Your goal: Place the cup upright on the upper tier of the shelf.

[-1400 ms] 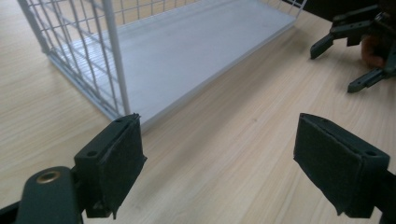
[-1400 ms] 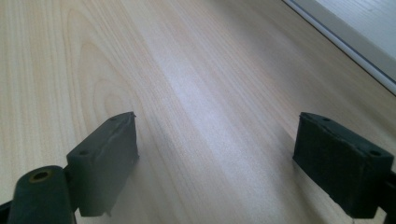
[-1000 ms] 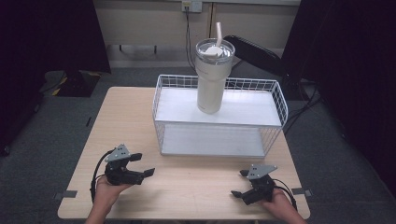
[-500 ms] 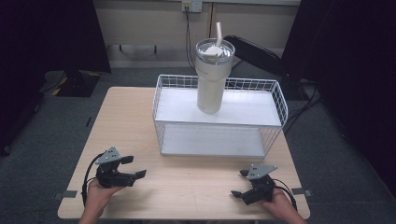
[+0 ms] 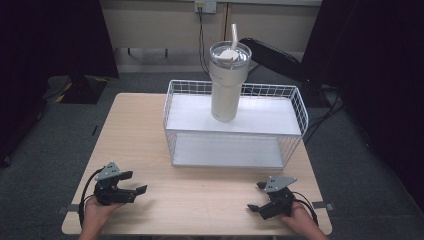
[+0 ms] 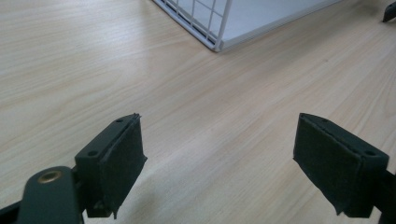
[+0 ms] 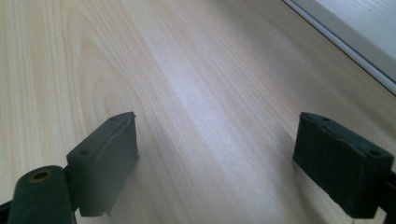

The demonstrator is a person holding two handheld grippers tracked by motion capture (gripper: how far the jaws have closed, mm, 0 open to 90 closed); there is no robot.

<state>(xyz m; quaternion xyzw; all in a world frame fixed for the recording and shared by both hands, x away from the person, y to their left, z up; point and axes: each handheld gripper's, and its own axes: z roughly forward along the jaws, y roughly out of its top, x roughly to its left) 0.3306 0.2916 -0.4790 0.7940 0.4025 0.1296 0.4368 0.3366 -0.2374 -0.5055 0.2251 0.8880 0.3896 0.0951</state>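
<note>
Your left tool (image 5: 131, 183) has pulled back toward the table's (image 5: 200, 200) near edge; both tools gape wide, empty, well short of the tumbler (image 5: 228, 80).

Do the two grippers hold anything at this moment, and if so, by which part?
Nothing is held. The left gripper and the right gripper both stand open above the bare table, far from the tumbler.

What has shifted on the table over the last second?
The left gripper slid back toward the table's near left edge; its jaws remain open and empty. The right gripper stayed put near the right edge, also open. The tumbler still stands on the wire rack, untouched.
</note>
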